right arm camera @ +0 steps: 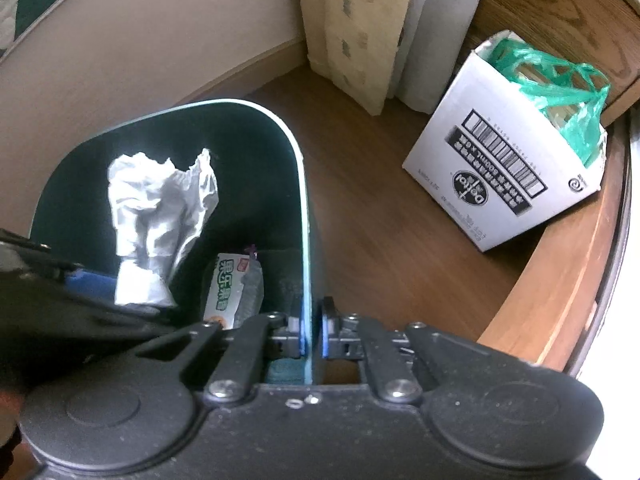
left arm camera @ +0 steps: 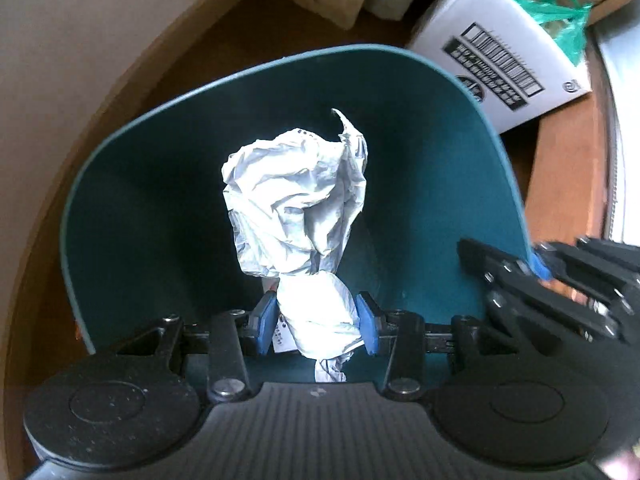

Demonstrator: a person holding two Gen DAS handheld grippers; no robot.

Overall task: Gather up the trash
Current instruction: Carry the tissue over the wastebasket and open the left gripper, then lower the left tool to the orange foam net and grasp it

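A crumpled white paper point(left arm camera: 296, 200) hangs over the open mouth of a teal bin point(left arm camera: 280, 64). My left gripper point(left arm camera: 316, 320) is shut on the paper's lower end, blue pads pressing both sides. In the right wrist view the same paper point(right arm camera: 160, 208) sticks up inside the bin's opening, with the left gripper point(right arm camera: 80, 280) reaching in from the left. My right gripper point(right arm camera: 312, 332) is shut on the bin's wall point(right arm camera: 304, 200), one finger inside and one outside. It also shows at the bin's right rim as the right gripper point(left arm camera: 540, 268). A printed wrapper point(right arm camera: 236, 284) lies in the bin.
A white cardboard box point(right arm camera: 500, 184) with a green plastic bag point(right arm camera: 560, 92) in it stands on the wooden floor to the right of the bin. A beige wall runs to the left. Curtains point(right arm camera: 360, 32) hang behind. Wooden furniture point(right arm camera: 560, 280) curves along the right.
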